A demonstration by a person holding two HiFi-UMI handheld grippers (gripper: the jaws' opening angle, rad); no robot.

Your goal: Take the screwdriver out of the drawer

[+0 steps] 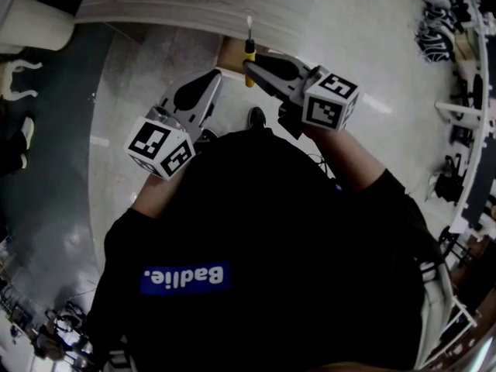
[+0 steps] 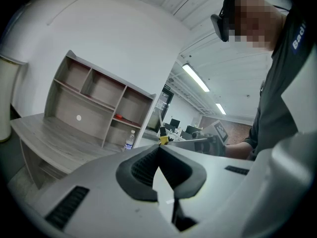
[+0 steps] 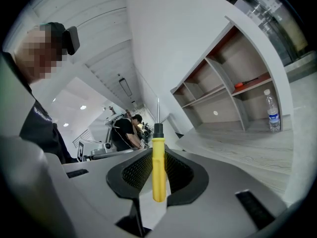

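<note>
Grey wooden surface, head view: right hand-held gripper clamps the yellow screwdriver in mid-air, shaft pointing away. Left gripper view: left hand-held gripper, jaws together, empty. Right gripper view: jaws pinch the screwdriver's handle; shelf unit behind.

Dressed in a black short-sleeved top, with a blue patch lettered in white on the chest. Black shoe on the foot. Black camera headset strapped to the head. Built alike, left claw and right claw: pale grey shells, black ribbed pads, each backed by a white cube printed with black square markers.
</note>
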